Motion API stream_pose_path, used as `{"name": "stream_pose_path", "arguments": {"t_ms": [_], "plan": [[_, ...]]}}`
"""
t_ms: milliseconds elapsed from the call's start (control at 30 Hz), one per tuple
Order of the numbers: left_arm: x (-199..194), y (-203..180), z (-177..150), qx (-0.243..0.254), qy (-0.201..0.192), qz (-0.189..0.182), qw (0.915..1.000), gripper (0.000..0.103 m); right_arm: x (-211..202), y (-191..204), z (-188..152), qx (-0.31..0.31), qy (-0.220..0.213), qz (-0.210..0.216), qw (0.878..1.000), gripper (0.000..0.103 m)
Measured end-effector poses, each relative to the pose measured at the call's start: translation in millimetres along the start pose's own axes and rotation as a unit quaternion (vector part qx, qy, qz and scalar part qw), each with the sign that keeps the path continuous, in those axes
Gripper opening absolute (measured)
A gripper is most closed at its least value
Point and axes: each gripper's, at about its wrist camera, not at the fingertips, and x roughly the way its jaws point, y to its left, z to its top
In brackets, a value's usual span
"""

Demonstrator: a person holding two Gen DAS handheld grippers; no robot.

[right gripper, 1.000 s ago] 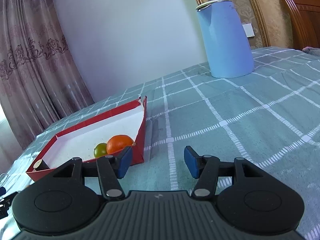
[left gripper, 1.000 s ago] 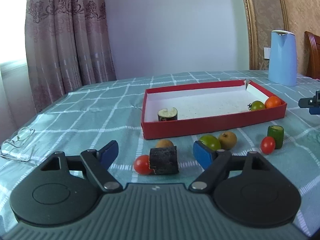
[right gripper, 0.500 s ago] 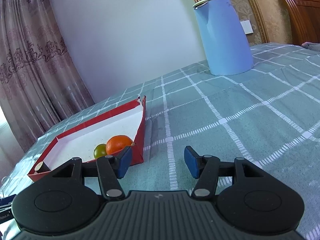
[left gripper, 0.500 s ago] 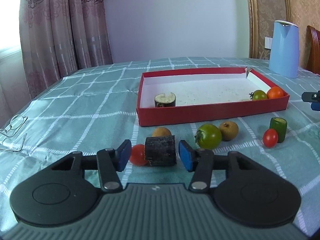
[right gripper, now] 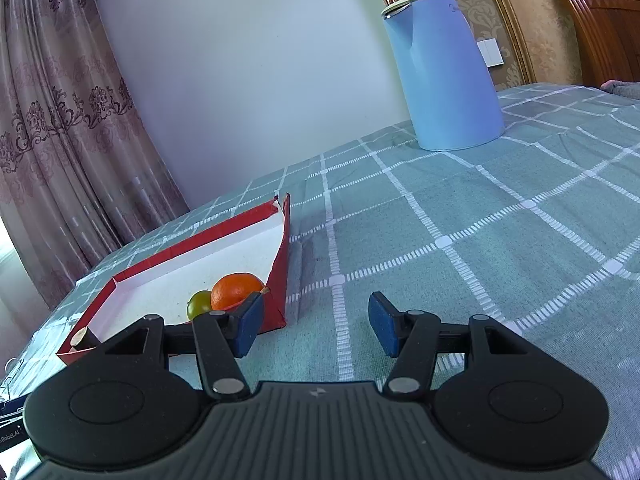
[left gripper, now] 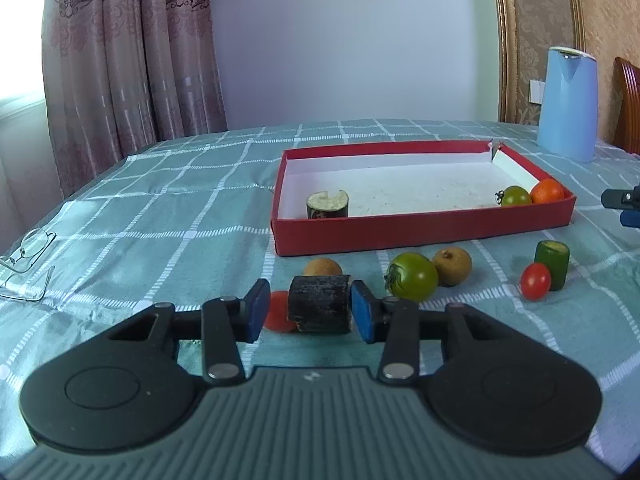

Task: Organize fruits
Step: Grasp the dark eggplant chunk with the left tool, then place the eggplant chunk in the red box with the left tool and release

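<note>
The left gripper (left gripper: 307,312) has a grey ribbed housing with a small pale logo at its top centre edge. Either side of that logo sits a round matte-black hub bearing an embossed circular ring. From each hub a black arm with a triangular cut-out runs inward above the logo. A short black link crosses each arm and is pinned at its lower end by a bright silver screw; a smaller fastener sits at its upper end. Each finger ends in a flat blue rectangular pad.

The right gripper (right gripper: 316,324) has the same build: ribbed housing, black hubs, silver screws, blue pads (right gripper: 249,325).
</note>
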Motion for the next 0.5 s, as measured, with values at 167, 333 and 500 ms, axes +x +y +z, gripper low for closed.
{"name": "stream_pose_path", "arguments": {"t_ms": [167,333,500], "plan": [[-4.3,-1.2,-2.1,0.001,-0.013,-0.002,0.9999,0.036,-0.2,-1.2,-0.2,0.004,-0.001,0.003,1.000,0.057],[-5.3,-3.9,-2.7,0.007,-0.016,-0.007,0.9998,0.036,0.2,-1.5,-0.2,0.005,0.000,0.003,1.000,0.057],[-4.9,-6.7,-3.4,0.010,-0.013,-0.009,0.9998,0.034,0.1,-1.4,-0.2,0.005,0.001,0.003,1.000,0.057]]}}
